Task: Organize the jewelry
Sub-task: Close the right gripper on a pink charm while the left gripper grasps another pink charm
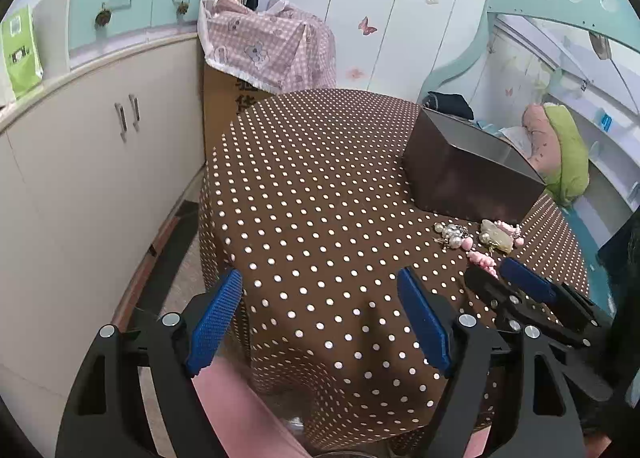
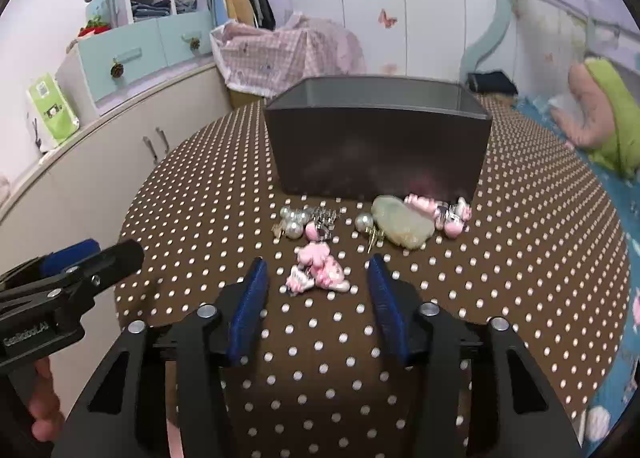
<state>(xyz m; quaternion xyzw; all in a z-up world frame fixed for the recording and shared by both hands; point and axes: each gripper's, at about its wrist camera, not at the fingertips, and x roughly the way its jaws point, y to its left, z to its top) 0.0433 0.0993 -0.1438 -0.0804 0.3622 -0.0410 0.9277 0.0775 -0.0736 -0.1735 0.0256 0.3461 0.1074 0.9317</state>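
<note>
A dark grey open box (image 2: 378, 146) stands on the polka-dot table (image 2: 520, 258); it also shows in the left wrist view (image 1: 468, 174). Jewelry lies in front of it: a pink charm cluster (image 2: 320, 272), pearl pieces (image 2: 300, 222), a pale green stone (image 2: 402, 226) and pink pieces (image 2: 444, 212). My right gripper (image 2: 318, 278) is open, its blue pads either side of the pink charm cluster, just above the cloth. My left gripper (image 1: 320, 294) is open and empty over the table's left edge. The jewelry (image 1: 480, 238) lies to its right, next to the right gripper (image 1: 504, 270).
A cream cabinet (image 1: 100, 146) runs along the left, with a green packet (image 1: 20, 54) on top. A pink checked cloth (image 1: 268, 46) covers something behind the table. A bed with pink and green pillows (image 1: 560, 154) lies to the right.
</note>
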